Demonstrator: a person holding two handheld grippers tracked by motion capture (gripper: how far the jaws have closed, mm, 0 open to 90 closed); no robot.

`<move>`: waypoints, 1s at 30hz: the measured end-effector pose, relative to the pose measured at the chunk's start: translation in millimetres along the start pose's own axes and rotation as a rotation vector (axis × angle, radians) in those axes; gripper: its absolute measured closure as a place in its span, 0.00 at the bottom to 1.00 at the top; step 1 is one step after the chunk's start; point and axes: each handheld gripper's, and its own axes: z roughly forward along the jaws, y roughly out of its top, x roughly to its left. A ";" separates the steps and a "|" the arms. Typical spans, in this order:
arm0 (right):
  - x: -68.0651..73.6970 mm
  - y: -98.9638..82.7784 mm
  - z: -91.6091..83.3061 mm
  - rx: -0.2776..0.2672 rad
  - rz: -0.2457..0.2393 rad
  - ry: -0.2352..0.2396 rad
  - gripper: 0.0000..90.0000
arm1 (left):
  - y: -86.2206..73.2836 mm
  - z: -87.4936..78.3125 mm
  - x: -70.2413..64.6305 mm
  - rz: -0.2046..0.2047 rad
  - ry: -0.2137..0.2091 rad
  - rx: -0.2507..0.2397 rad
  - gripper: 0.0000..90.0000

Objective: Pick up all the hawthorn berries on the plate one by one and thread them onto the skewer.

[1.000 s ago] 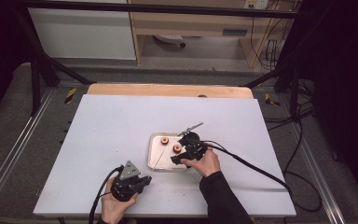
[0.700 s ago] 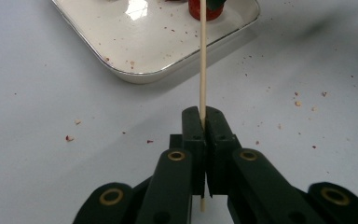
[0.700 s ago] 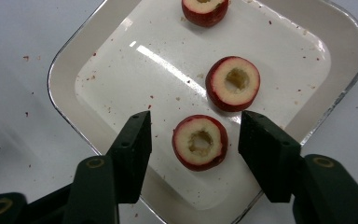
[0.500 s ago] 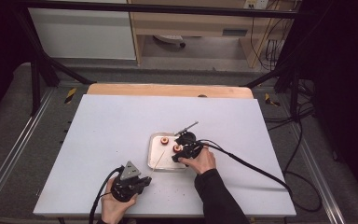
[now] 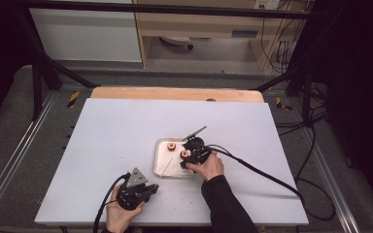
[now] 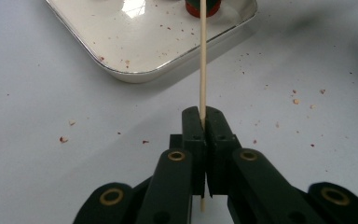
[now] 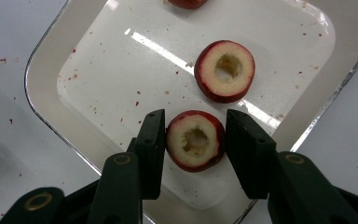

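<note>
A shallow metal tray [image 5: 158, 162] [image 7: 39, 93] holds red cored fruit rounds. One round [image 7: 196, 140] [image 5: 185, 154] lies between the jaws of my right gripper [image 7: 196, 116] [image 5: 189, 155], which have just been closing. The left pad is at its skin and a thin gap remains at the right pad. A second round [image 7: 224, 71] [image 5: 171, 145] lies just beyond it, and a third [image 7: 186, 2] at the tray's far edge. My left gripper [image 6: 204, 116] [image 5: 148, 187] is shut on a wooden skewer [image 6: 202, 56] [image 5: 165, 169] that points over the tray rim [image 6: 135, 74].
A grey metal utensil [image 5: 194, 132] lies at the tray's far right corner. Red crumbs dot the white tabletop [image 5: 116, 131] near the tray. The right gripper's cable [image 5: 267, 177] trails off to the right across the table.
The right gripper's jaws have narrowed around the near fruit round, and the hand has shifted slightly over the tray. The left gripper and its skewer have stayed put.
</note>
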 end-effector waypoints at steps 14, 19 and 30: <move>-3.1 -5.7 -34.3 -0.186 0.041 0.062 0.66 | 2.8 1.7 -6.0 -0.013 0.009 -0.025 0.98; -10.6 -13.5 -46.9 -0.303 0.073 0.100 0.66 | 5.5 4.4 -10.4 -0.025 0.009 -0.033 0.98; -19.4 -26.6 -58.1 -0.537 0.146 0.182 0.66 | 14.2 16.9 -24.3 -0.095 -0.009 -0.081 0.98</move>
